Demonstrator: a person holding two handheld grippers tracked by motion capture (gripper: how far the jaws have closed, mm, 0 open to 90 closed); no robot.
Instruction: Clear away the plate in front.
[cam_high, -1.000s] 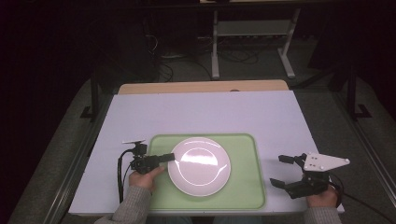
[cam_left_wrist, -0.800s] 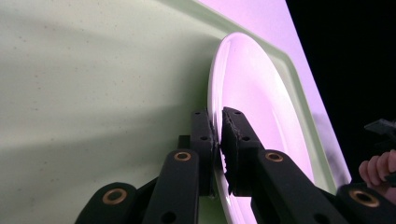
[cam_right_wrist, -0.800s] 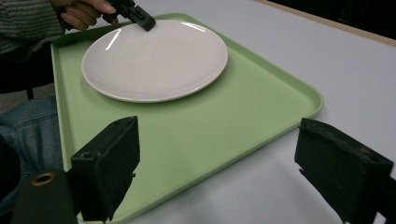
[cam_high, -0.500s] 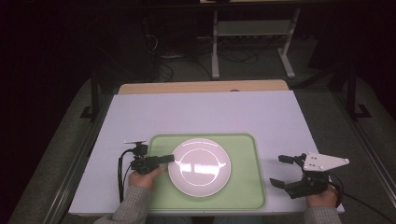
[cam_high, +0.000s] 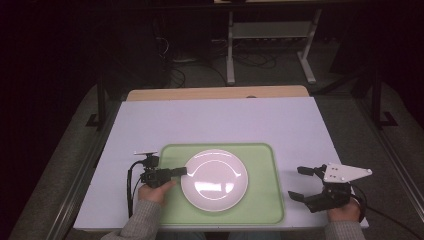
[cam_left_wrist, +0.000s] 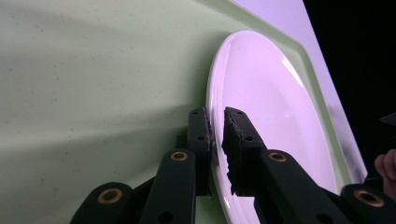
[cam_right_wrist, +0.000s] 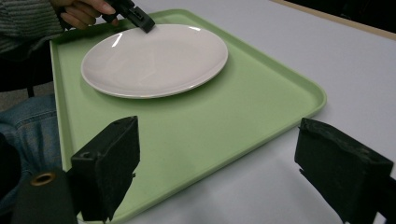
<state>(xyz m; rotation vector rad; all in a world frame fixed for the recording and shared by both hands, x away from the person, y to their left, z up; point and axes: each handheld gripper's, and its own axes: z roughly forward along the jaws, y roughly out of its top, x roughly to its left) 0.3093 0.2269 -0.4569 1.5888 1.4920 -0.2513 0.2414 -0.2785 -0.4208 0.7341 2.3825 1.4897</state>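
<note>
A white plate (cam_high: 215, 180) lies on a green tray (cam_high: 260, 200) at the near side of the table. My left gripper (cam_high: 182, 171) reaches in from the left to the plate's left rim. In the left gripper view the rim of the plate (cam_left_wrist: 266, 107) runs between the jaws of my left gripper (cam_left_wrist: 215, 114). The jaws have just been opening, and a thin gap shows at the upper pad. My right gripper (cam_high: 296, 182) rests open on the table right of the tray, nothing between its fingers. Its own view looks across the tray (cam_right_wrist: 224, 126) to the plate (cam_right_wrist: 154, 60).
The tray sits on a white table (cam_high: 225, 120) with a wooden strip at its far edge. Beyond the table stand a metal rack (cam_high: 270, 30) and cables on a dark floor. A hand with the left gripper (cam_right_wrist: 140, 21) appears in the right gripper view.
</note>
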